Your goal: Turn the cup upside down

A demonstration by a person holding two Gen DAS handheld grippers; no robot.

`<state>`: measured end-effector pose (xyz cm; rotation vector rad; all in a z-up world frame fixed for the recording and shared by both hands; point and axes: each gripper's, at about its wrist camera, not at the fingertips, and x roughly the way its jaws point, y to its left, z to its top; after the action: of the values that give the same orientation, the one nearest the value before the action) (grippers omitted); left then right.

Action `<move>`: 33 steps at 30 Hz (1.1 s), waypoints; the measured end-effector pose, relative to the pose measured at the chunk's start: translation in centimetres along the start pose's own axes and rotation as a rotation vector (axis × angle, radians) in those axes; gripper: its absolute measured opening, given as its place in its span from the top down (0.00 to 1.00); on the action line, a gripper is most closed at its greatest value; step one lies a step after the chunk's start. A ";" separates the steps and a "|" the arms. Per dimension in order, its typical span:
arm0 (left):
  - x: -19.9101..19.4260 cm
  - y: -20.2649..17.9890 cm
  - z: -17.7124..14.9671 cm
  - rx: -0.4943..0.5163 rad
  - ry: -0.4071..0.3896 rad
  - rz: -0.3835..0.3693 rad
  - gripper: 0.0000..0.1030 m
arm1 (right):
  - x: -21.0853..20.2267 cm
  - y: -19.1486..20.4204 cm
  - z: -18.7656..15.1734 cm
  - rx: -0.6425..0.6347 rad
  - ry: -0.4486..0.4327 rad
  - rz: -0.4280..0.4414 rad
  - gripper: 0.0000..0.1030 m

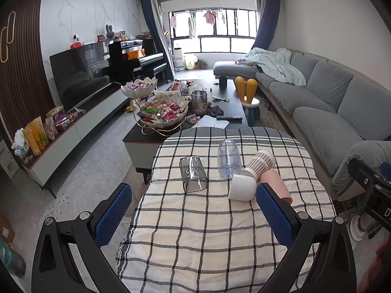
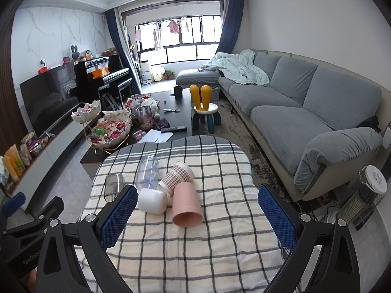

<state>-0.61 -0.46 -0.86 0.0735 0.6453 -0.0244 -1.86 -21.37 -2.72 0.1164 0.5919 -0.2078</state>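
Five cups lie on their sides on the checked cloth of the tabletop (image 1: 220, 232), clustered around the middle of both frames. In the left wrist view a smoky clear square cup (image 1: 193, 177) lies alone at centre, its mouth toward the camera; to its right a clear bluish cup (image 1: 229, 159) points away. Right of that, a brown-checked paper cup (image 1: 259, 164) touches a white cup (image 1: 242, 187), and a pink cup (image 1: 276, 187) lies partly hidden behind the right blue finger pad. In the right wrist view the pink cup (image 2: 187, 204) sits at centre with its mouth facing the camera, the white cup (image 2: 152, 200) just left of it and touching, the paper cup (image 2: 178, 177) above them.

Both sets of jaws stand wide apart and hold nothing: the left gripper (image 1: 194, 216) frames the lower part of its view, the right gripper (image 2: 198, 216) likewise. Beyond the tabletop stand a dark coffee table (image 1: 227, 95) with snack bowls and a grey sofa (image 2: 305, 102).
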 end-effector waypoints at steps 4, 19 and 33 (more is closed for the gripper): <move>0.4 0.2 -0.1 -0.004 0.004 0.000 0.00 | 0.2 0.3 0.0 -0.005 0.012 -0.003 0.03; 6.6 0.8 0.5 -0.021 0.070 0.013 0.00 | 8.4 1.0 1.9 -0.004 0.192 -0.013 0.03; 15.3 -0.1 0.5 -0.014 0.206 0.018 0.00 | 22.2 2.5 -0.3 -0.049 0.531 -0.012 0.03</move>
<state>11.88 -0.59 -9.67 0.0685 0.8503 0.0054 16.52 -22.50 -15.39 0.1210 1.1262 -0.1730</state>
